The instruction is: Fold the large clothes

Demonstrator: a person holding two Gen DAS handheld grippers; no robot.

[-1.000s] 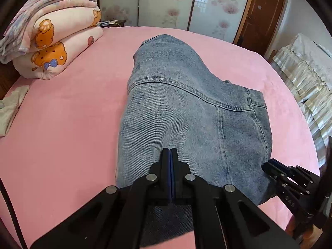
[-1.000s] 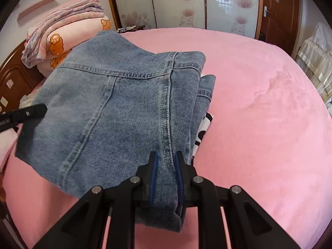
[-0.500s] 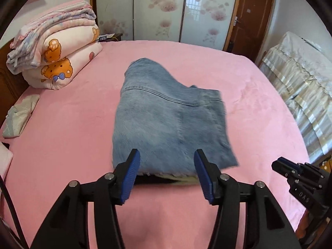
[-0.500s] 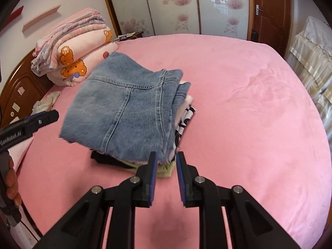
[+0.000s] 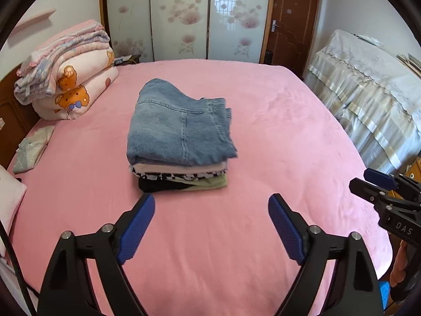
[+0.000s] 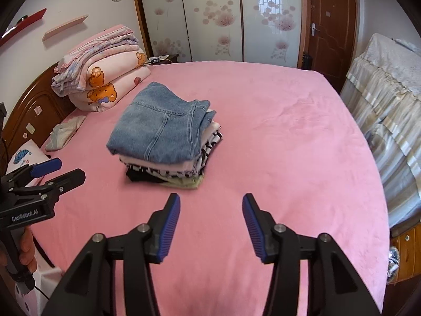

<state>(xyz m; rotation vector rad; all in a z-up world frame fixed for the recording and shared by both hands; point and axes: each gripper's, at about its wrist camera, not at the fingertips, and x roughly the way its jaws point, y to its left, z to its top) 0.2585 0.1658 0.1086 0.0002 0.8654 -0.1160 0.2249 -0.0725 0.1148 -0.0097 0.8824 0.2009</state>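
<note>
Folded blue jeans (image 5: pixel 176 126) (image 6: pixel 160 129) lie on top of a stack of folded clothes (image 5: pixel 181 177) (image 6: pixel 168 173) in the middle of the pink bed (image 5: pixel 289 137) (image 6: pixel 289 137). My left gripper (image 5: pixel 211 205) hovers well back from the stack, its jaws opening wide with nothing between them. My right gripper (image 6: pixel 211 205) is also drawn back above the bed, jaws opening and empty. Each gripper shows at the edge of the other's view: the right gripper (image 5: pixel 379 184), the left gripper (image 6: pixel 55 171).
Rolled quilts (image 5: pixel 65 87) (image 6: pixel 105 73) sit at the headboard (image 6: pixel 29 110) on the left, with a small grey cloth (image 5: pixel 31 144) beside them. A covered piece of furniture (image 5: pixel 368 100) stands to the right of the bed. Sliding doors (image 5: pixel 179 18) and a brown door (image 6: pixel 331 26) line the far wall.
Both grippers let go of the jeans, opened and pulled back and up from the stack. The jeans now rest flat on the pile.
</note>
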